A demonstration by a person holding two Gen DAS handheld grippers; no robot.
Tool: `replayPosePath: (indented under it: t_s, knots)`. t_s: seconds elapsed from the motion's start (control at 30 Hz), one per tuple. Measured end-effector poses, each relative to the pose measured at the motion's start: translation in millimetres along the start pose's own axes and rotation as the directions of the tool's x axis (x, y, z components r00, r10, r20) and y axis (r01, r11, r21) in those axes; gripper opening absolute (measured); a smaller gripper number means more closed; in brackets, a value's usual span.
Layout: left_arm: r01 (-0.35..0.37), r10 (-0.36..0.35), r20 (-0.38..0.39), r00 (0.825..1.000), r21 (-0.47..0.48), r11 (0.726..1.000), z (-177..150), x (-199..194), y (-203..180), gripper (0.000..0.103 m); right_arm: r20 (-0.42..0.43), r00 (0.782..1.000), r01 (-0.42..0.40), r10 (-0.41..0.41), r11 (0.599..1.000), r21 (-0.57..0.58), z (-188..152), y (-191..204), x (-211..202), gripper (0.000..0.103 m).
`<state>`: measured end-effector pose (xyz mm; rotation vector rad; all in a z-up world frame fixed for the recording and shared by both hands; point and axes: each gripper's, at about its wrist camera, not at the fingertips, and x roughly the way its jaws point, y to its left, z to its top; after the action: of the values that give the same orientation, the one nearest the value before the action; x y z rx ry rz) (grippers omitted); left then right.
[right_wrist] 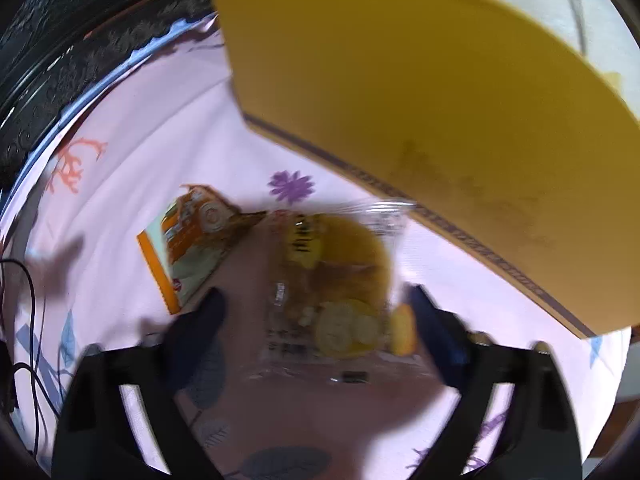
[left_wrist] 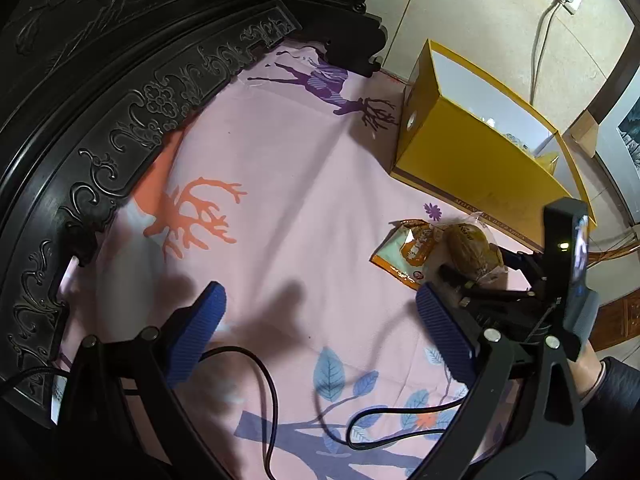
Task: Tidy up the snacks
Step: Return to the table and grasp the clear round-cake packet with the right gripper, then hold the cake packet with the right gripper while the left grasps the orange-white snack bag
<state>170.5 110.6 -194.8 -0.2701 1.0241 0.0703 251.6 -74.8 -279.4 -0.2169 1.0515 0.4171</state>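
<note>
In the left wrist view, the left gripper (left_wrist: 320,344) is hanging over the pink bedsheet (left_wrist: 304,184) with its blue fingers spread wide and nothing between them. The wrapped bread (left_wrist: 474,254) is lying well to its right, just in front of the yellow box (left_wrist: 476,160), partly on top of the flat orange snack packet (left_wrist: 408,250). The right gripper (left_wrist: 484,270) is already reaching at the bread, so the right hand is clearly the nearer one.

In the right wrist view, which is blurring, the right gripper (right_wrist: 316,320) is standing with its jaws apart on both sides of the wrapped bread (right_wrist: 332,276). The bread seems to be running lengthwise straight forward from the fingers toward the yellow box (right_wrist: 420,120). I cannot tell if the pads are touching the wrapper yet. The orange snack packet (right_wrist: 192,240) is lying ahead and left.
</note>
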Motion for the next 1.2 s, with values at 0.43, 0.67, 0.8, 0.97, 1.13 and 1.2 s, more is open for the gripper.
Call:
replayPosePath:
  t_s: [0.43, 0.67, 0.8, 0.97, 1.13, 1.2]
  knots:
    - [0.026, -0.026, -0.005, 1.000, 0.306, 0.952, 9.7, 44.7, -68.8, 0.098, -0.023, 0.999, -0.046, 0.049, 0.990, 0.134, -65.2, -21.1, -46.5, 0.056]
    - [0.016, -0.004, -0.027, 1.000, 0.436, 0.900, 15.7, 92.7, -103.6, 0.098, -0.018, 0.999, -0.024, 0.027, 0.993, 0.118, -86.7, -11.8, -56.1, 0.058]
    - [0.034, -0.014, -0.057, 0.998, 0.372, 0.927, 21.9, 110.4, -100.6, 0.098, -0.015, 0.999, -0.036, 0.038, 0.986, 0.161, -85.5, -15.2, -55.9, 0.059]
    - [0.021, 0.009, -0.079, 0.997, 0.371, 0.928, 21.3, 124.3, -101.1, 0.097, -0.004, 0.999, -0.050, 0.052, 0.984, 0.171, -87.0, -19.5, -57.4, 0.059]
    - [0.011, 0.025, -0.091, 0.996, 0.375, 0.927, 19.3, 130.6, -101.2, 0.097, 0.000, 0.998, -0.059, 0.060, 0.981, 0.183, -85.9, -20.3, -57.7, 0.059]
    - [0.011, 0.024, -0.089, 0.996, 0.373, 0.928, 19.8, 131.0, -101.1, 0.097, 0.003, 0.998, -0.061, 0.062, 0.980, 0.189, -88.4, -22.5, -59.7, 0.059]
